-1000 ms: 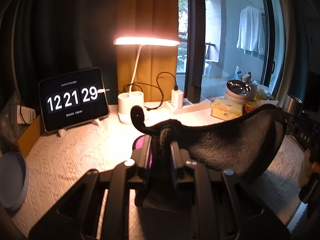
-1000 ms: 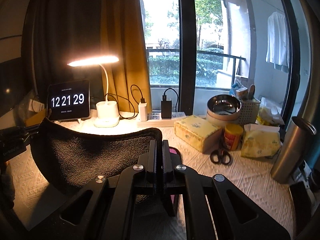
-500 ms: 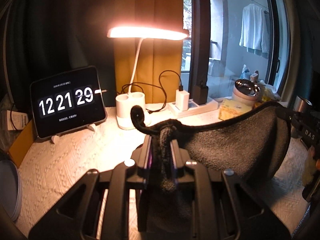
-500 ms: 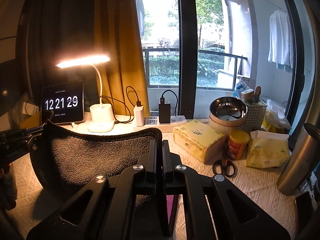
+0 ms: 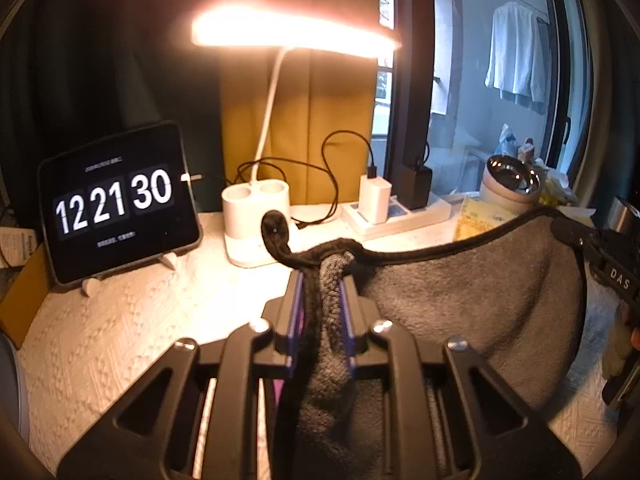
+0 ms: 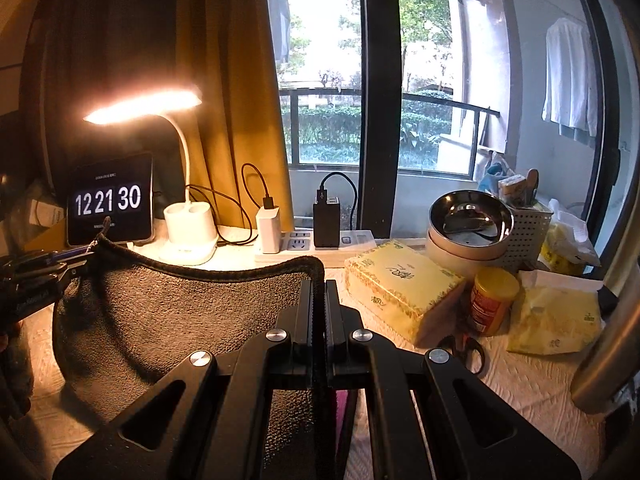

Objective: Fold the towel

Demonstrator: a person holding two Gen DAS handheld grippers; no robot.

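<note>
A dark grey towel (image 5: 480, 292) with a black hem hangs in the air between my two grippers, sagging in the middle above the white tablecloth. My left gripper (image 5: 322, 280) is shut on one bunched corner; the hanging loop (image 5: 274, 226) sticks up past the fingers. My right gripper (image 6: 319, 284) is shut on the other top corner of the towel (image 6: 180, 312). Each gripper shows at the far edge of the other's view: the right one (image 5: 576, 240) and the left one (image 6: 80, 256).
A tablet clock (image 5: 120, 204), a lit desk lamp (image 5: 256, 220) and a power strip (image 5: 396, 216) stand at the back. A tissue box (image 6: 400, 288), stacked bowls (image 6: 470, 228), a yellow jar (image 6: 492, 300), scissors (image 6: 464, 350) and a steel flask (image 6: 604, 320) crowd the right side.
Both grippers have moved forward toward the lamp and window with the towel still held between them. The clock changed from 29 to 30.
</note>
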